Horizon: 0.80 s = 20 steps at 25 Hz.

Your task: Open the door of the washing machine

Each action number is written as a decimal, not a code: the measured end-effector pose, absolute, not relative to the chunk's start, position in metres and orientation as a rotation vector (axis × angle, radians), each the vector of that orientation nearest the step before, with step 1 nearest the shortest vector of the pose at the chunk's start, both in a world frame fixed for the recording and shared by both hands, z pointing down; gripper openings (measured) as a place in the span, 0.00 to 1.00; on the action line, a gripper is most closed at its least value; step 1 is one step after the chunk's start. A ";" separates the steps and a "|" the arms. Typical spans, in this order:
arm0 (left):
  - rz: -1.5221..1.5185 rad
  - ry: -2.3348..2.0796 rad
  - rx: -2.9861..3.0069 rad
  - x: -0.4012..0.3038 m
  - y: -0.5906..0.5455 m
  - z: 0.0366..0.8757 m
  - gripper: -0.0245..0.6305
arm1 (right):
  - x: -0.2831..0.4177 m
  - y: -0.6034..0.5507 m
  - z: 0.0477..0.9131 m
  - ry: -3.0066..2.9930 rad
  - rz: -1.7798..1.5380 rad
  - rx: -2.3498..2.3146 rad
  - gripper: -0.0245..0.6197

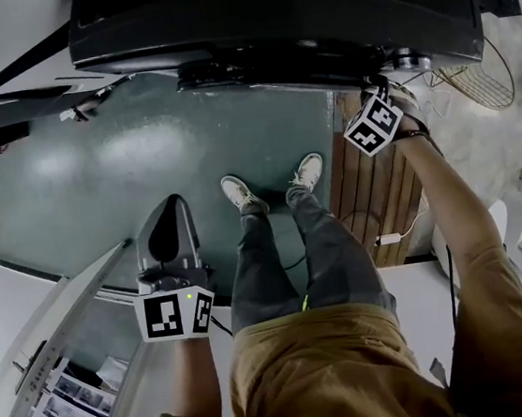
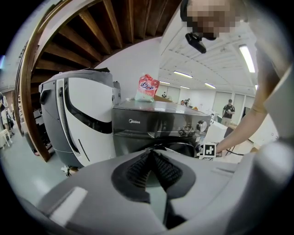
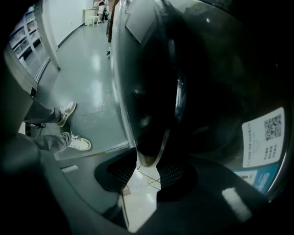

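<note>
Washing machine door [image 3: 197,92] looks shut, on the front of the dark machine [image 1: 264,4] just ahead of the person's feet. Right gripper [image 3: 149,170] has its jaws drawn narrow on the handle lip [image 3: 149,153], pinched only at the pad tips. Pull off-line and it could slip free! Left gripper [image 2: 154,160] hangs apart from the machine, jaws together, empty. The latch is hidden, and darkness swallows the depth of the bite.

Black washing machine [image 2: 151,121]; round door [image 3: 211,82] (glossy)
</note>
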<state>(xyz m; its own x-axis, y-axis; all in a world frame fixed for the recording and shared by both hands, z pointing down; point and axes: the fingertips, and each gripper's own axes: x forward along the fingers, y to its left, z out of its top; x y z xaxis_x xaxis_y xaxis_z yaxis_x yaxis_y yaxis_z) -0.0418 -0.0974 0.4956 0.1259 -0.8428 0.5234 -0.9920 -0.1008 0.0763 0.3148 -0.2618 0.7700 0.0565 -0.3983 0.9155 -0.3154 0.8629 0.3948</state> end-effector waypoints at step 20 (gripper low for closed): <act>0.512 -1.719 2.022 -0.024 -0.106 0.506 0.13 | 0.320 -0.258 0.772 -1.542 -0.144 0.435 0.21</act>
